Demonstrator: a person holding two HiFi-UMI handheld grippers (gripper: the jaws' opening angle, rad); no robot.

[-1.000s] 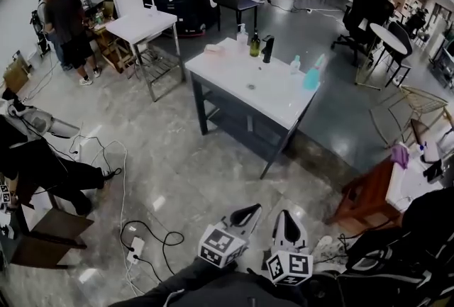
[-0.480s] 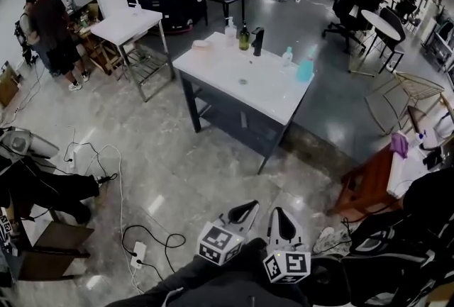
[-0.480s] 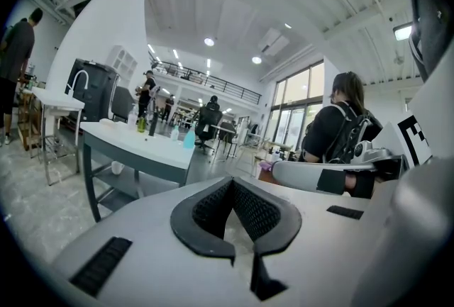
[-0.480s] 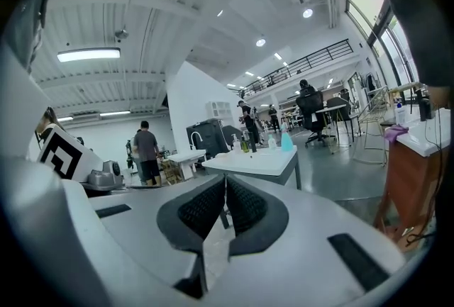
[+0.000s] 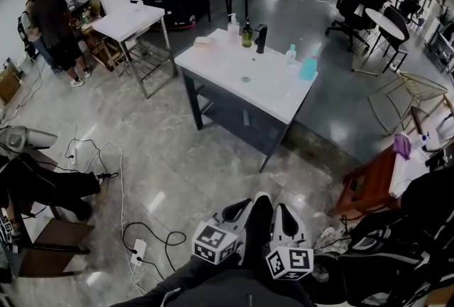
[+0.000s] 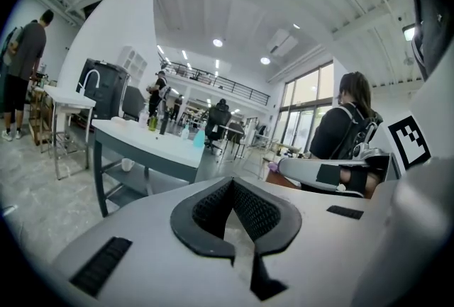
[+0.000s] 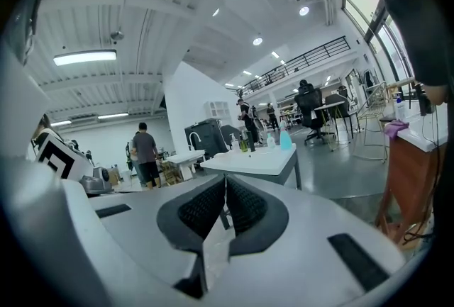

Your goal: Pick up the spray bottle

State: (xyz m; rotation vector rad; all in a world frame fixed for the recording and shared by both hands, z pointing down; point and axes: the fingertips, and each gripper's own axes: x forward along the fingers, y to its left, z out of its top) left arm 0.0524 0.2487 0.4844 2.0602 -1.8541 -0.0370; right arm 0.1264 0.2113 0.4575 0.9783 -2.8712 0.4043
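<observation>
Both left tongs [image 5: 243, 209] and right tongs [image 5: 281, 213] are closed and empty, well short of the table [image 5: 234, 82]. Approach step, I judge. The spray bottle [image 5: 308, 66], probably the blue one, stands by its far right corner. Next I must close in and open up.

1. Spray bottle [image 5: 309, 66]: stands far ahead of both jaws on the white table [image 5: 277, 96]. Too small to show its trigger or label.
2. Bottles [image 5: 247, 32] beside it: labels too small to read.
3. Left gripper [image 5: 245, 205] and right gripper [image 5: 281, 210]: the handles behind the jaws are hidden by dark clothing [image 5: 234, 291].
</observation>
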